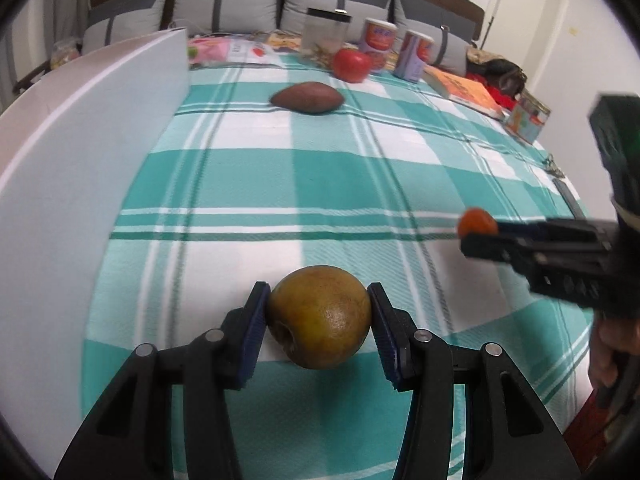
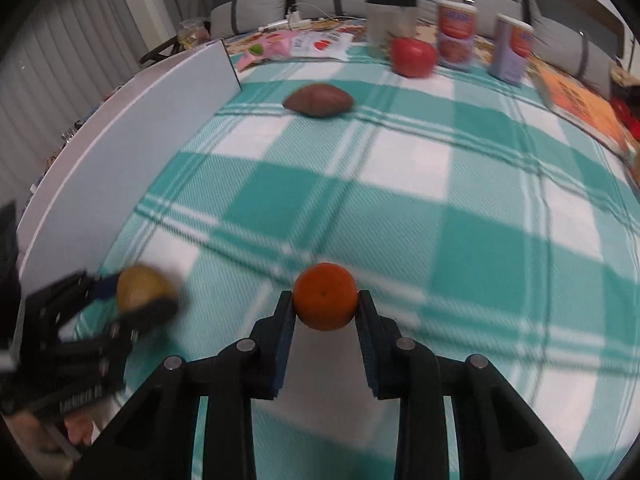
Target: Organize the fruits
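Firstly, left wrist view:
Left gripper (image 1: 318, 316): clamped on a round yellow-brown pear (image 1: 319, 316), both blue pads pressed to its sides, near the front edge of the teal-and-white checked cloth (image 1: 340, 168).
Right gripper (image 1: 478, 232): entering from the right edge, closed around a small round orange mandarin (image 1: 477, 220), well apart from the pear.
White upright board (image 1: 80, 152): standing along the left edge of the cloth.
Brown oval sweet potato (image 1: 307, 98): lying toward the far edge.
Round red apple (image 1: 352, 64): just beyond the sweet potato, near the far edge.
Clear plastic jar with a dark lid (image 1: 326, 32): behind the apple; two labelled canisters (image 1: 379, 42) beside it.
Orange book (image 1: 466, 90): at the far right corner.

Right wrist view:
Right gripper (image 2: 325, 304): gripping the mandarin (image 2: 325, 296) between both fingers, above the cloth (image 2: 440, 220).
Left gripper (image 2: 136, 300): blurred at the lower left, holding the pear (image 2: 142, 286) beside the board (image 2: 132, 128).
Sweet potato (image 2: 319, 101) and apple (image 2: 412, 56): toward the far edge, apart from each other.
Jar (image 2: 390, 28): just behind the apple.
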`<state>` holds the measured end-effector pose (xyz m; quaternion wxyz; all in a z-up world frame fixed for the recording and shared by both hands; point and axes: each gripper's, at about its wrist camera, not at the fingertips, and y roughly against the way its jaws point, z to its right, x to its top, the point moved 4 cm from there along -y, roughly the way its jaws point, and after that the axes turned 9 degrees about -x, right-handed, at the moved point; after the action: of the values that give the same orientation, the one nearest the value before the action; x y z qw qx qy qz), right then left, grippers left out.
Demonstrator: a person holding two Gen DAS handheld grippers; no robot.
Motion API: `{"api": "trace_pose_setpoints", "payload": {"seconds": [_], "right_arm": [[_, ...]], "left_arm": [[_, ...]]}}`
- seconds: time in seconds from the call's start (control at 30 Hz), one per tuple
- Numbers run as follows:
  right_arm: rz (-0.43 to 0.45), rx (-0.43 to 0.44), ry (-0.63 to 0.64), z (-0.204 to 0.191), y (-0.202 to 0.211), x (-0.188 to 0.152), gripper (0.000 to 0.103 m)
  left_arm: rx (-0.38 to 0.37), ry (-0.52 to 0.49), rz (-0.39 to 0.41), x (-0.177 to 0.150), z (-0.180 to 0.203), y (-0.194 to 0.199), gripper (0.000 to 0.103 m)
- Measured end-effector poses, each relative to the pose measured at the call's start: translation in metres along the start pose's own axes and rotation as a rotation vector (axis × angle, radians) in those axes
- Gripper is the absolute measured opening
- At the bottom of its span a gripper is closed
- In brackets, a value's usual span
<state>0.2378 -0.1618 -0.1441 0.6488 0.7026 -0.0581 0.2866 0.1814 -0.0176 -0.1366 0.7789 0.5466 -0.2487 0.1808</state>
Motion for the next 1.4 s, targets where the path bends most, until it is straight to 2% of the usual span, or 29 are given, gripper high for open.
{"api": "trace_pose_setpoints", "payload": {"seconds": [0.1, 0.17, 0.2, 0.23, 0.27, 0.3, 0.33, 0.4, 0.43, 0.53, 0.67, 1.4], "right_arm": [[0.002, -0.045, -0.036, 0.012, 0.005, -0.033, 0.031], [0.018, -0.059, -0.068, 0.017, 0.006, -0.046, 0.032], [0.050, -0.064, -0.078, 0.019, 0.010, -0.050, 0.040], [0.069, -0.086, -0.085, 0.019, 0.012, -0.055, 0.060], [0.081, -0.107, -0.091, 0.020, 0.015, -0.059, 0.072], [0.101, -0.133, -0.106, 0.020, 0.019, -0.064, 0.091], [0.129, -0.151, -0.120, 0.021, 0.024, -0.070, 0.094], [0.148, -0.171, -0.127, 0.022, 0.029, -0.080, 0.094], [0.138, -0.179, -0.122, 0.022, 0.028, -0.083, 0.094], [0.117, -0.199, -0.093, 0.020, 0.022, -0.090, 0.095], [0.116, -0.215, -0.093, 0.018, 0.018, -0.093, 0.103], [0.116, -0.220, -0.091, 0.018, 0.016, -0.093, 0.103]], "left_arm": [[0.042, -0.036, 0.016, -0.003, 0.010, -0.003, 0.055], [0.056, -0.025, -0.003, -0.005, 0.009, -0.006, 0.070], [0.063, -0.020, -0.005, -0.007, 0.007, -0.005, 0.078], [0.071, -0.019, -0.004, -0.010, 0.005, -0.003, 0.081], [0.076, -0.020, -0.010, -0.012, 0.004, -0.002, 0.082], [0.084, -0.020, -0.022, -0.016, 0.001, -0.002, 0.084], [0.091, -0.019, -0.035, -0.019, -0.002, -0.002, 0.085], [0.106, -0.018, -0.037, -0.025, -0.006, -0.001, 0.087], [0.112, -0.024, -0.038, -0.027, -0.006, -0.001, 0.091], [0.144, -0.052, -0.052, -0.030, -0.002, -0.004, 0.095], [0.149, -0.052, -0.048, -0.031, -0.002, -0.004, 0.096], [0.168, -0.068, -0.029, -0.035, -0.001, -0.003, 0.099]]}}
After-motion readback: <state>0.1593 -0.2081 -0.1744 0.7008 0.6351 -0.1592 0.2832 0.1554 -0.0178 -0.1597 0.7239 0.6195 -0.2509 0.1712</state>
